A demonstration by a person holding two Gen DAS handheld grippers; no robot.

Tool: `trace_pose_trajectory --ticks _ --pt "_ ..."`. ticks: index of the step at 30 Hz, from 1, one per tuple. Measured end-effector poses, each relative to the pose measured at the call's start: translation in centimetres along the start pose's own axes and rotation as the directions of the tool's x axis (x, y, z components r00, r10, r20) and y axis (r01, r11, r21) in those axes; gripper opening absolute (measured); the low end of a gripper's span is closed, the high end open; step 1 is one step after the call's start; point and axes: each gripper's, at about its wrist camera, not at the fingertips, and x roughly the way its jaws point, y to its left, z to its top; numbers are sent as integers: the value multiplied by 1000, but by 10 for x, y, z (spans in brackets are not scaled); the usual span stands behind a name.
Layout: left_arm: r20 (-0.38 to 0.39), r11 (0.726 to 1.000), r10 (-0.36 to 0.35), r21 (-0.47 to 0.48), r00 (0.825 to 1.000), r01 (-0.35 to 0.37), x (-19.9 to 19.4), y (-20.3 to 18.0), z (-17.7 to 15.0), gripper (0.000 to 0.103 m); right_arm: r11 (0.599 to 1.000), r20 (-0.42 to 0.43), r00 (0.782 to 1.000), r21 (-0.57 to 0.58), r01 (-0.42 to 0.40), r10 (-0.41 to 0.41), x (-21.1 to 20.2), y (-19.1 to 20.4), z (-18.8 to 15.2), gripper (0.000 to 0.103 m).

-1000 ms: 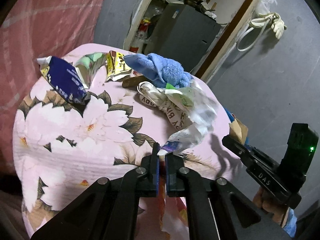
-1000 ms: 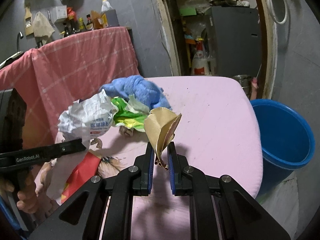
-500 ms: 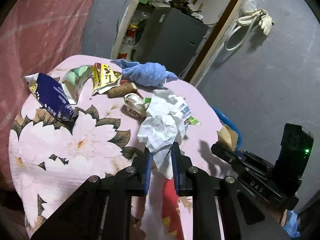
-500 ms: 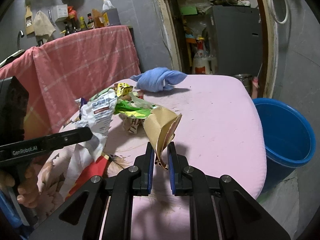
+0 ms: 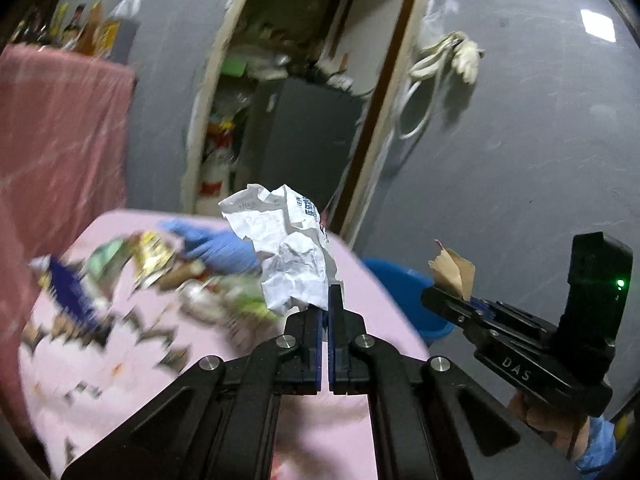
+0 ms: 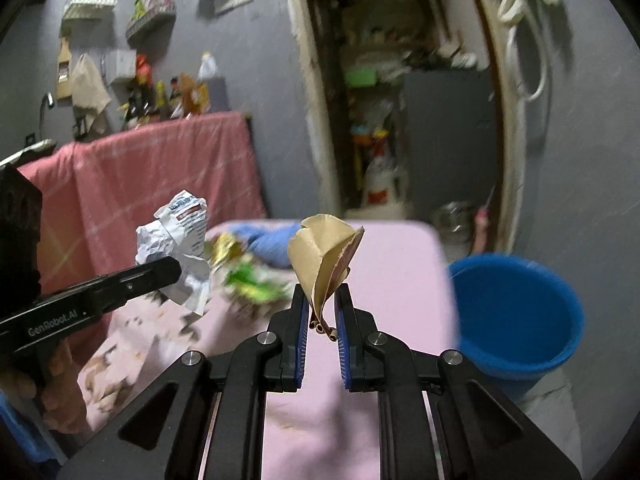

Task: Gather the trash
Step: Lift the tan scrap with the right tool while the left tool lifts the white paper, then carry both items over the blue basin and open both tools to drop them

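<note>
Trash in both grippers: left gripper (image 5: 324, 300) clamps crumpled white wrapper (image 5: 288, 248), right gripper (image 6: 322, 304) pinches brown paper (image 6: 324, 256), lifted near blue bucket (image 6: 516, 316) (probably for dropping).

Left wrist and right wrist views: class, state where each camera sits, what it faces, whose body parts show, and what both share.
Left wrist: behind the left tongs, shut on white crumpled paper; facing the doorway; right tongs visible.
Right wrist: behind the right tongs, pinching brown paper; facing the blue bucket; left tongs visible.
Shared: pink table, both papers, bucket.
</note>
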Motion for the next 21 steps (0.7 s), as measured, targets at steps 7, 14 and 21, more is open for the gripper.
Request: trace_pose_trajectory --ticks 7,14,21 --pt "27 992 -115 45 993 114 65 -45 27 0 984 102 978 11 180 -180 -14 -57 23 13" --pt "-111 979 -199 18 974 202 165 -83 49 0 950 99 947 93 298 -306 13 -124 18 14" --pt "-272 983 -184 -27 944 184 246 -91 50 0 927 -2 946 198 319 -325 40 -181 -9 14"
